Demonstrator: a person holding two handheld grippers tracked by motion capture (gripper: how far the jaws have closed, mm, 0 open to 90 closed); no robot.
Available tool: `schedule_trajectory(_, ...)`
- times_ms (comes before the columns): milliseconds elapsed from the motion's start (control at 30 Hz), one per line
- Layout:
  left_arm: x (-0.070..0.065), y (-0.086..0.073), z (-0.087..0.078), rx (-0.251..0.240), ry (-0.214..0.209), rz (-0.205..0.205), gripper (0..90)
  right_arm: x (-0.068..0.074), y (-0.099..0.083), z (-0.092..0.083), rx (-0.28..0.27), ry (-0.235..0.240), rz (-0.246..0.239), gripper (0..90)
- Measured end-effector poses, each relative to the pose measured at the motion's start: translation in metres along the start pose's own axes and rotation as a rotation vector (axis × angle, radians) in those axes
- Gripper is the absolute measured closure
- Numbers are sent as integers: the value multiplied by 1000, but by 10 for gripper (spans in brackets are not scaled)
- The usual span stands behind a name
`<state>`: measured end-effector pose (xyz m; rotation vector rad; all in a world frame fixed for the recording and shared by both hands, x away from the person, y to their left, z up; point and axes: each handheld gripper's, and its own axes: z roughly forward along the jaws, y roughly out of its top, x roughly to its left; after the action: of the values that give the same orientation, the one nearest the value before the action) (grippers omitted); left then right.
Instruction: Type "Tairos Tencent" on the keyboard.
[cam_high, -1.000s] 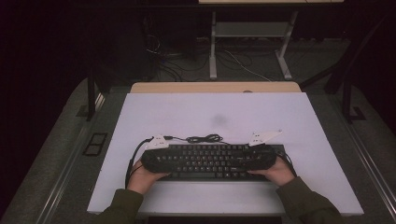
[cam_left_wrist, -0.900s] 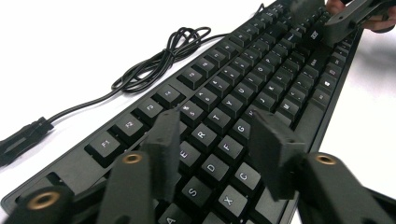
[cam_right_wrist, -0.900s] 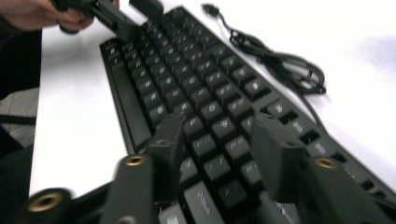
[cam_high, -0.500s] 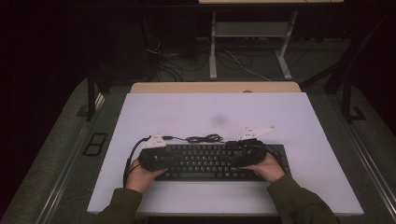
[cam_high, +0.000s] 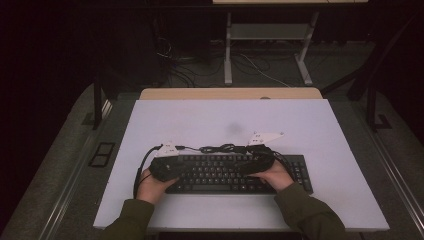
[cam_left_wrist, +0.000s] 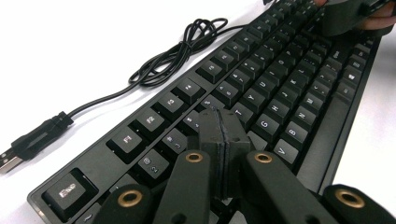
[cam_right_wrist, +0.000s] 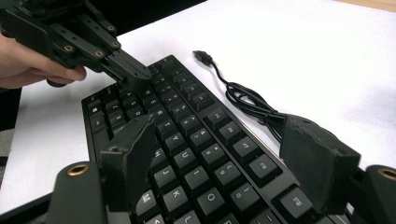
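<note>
Low in frame, matte black keyboard (cam_high: 235, 172), square keys; left gripper (cam_left_wrist: 223, 140) pads pressed shut on nothing; right gripper (cam_right_wrist: 224, 154) gaping, just widened; glossy cable (cam_left_wrist: 177, 51) coiled upper left

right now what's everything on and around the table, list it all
keyboard: 1, black, near edge of the white table, under both grippers
keyboard cable: 1, black, coiled on the table behind the keyboard, plug lying loose
table: 1, white top, centre
second table frame: 1, pale, on the floor behind
floor cables: several, dark, on the floor behind
left gripper: 1, black, jaws shut with nothing between them, tips over the keys at the left end
right gripper: 1, black, jaws open over the keys
sleeves: 2, olive, bottom edge
</note>
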<state>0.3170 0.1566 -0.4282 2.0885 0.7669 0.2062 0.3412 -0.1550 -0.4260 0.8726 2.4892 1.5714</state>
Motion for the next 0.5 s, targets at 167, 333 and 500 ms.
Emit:
schedule_trajectory(167,1,0,5,17,2,3,889,1,-1,1,5,-1,-12,263)
schedule_trajectory(333,1,0,10,28,4,5,889,1,-2,2,7,-2,-9,263)
schedule_trajectory(500,2,-1,12,33,-1,1,889,1,-2,2,11,-3,-12,263)
